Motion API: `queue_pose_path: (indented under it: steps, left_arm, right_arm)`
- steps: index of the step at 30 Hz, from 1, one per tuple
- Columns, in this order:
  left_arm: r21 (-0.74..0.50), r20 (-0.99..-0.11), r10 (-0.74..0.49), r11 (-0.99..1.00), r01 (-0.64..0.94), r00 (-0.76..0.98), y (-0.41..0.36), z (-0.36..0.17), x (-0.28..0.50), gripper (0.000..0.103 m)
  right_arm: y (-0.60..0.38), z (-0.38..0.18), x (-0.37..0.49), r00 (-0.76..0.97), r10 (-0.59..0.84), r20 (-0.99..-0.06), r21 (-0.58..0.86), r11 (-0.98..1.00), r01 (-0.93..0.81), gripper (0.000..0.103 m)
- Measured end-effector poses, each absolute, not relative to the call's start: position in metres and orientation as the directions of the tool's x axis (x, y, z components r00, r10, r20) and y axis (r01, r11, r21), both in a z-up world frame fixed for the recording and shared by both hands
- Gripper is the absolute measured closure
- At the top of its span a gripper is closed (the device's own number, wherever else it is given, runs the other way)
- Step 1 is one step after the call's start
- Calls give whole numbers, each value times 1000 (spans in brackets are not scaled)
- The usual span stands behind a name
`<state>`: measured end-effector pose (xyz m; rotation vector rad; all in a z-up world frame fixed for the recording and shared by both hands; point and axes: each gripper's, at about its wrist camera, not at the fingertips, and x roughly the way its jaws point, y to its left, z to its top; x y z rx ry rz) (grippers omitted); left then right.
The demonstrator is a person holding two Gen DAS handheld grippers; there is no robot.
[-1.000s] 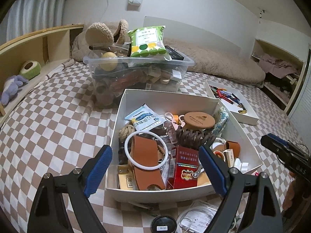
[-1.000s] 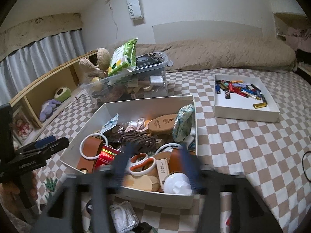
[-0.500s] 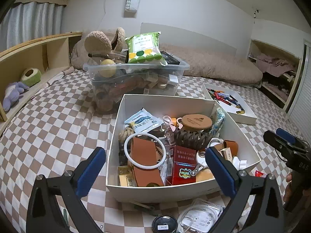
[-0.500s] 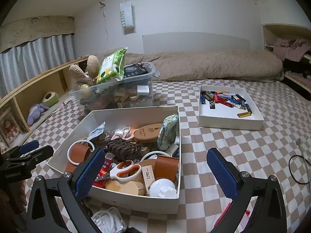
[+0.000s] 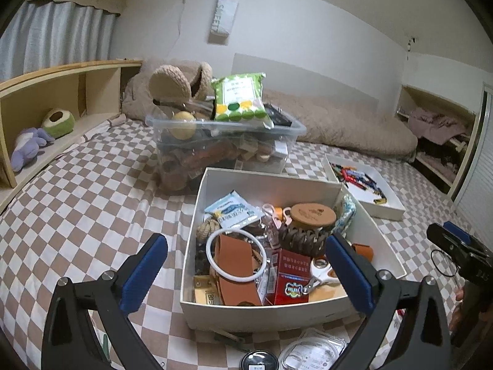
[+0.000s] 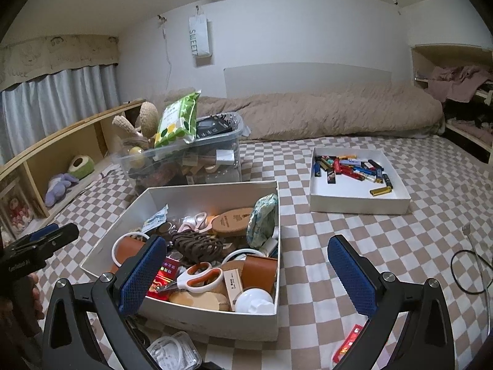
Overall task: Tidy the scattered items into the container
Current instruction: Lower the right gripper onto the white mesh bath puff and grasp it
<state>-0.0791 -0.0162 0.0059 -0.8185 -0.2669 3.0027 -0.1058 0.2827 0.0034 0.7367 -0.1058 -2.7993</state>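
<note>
**Both grippers empty above white box**

Left gripper and right gripper: fingers spread, holding nothing. Nearest strays lie just before the white box: clear case, red packet. Advice: descend squarely over one stray, clamp, then lift past the box's front wall.
</note>
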Motion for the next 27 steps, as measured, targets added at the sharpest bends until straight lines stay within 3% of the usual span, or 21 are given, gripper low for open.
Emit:
queue_pose_path:
  steps: [14, 27]
  left_arm:
    - [-145, -460, 29, -989, 43, -887, -30, 15, -54, 0]
    - [-137, -591, 58, -990, 29, -805, -31, -28, -35, 0]
  right_arm:
    - [310, 10, -83, -872, -209, -442, 139, -977, 164, 0]
    - [314, -30, -55, -842, -185, -506, 123, -982, 142, 0]
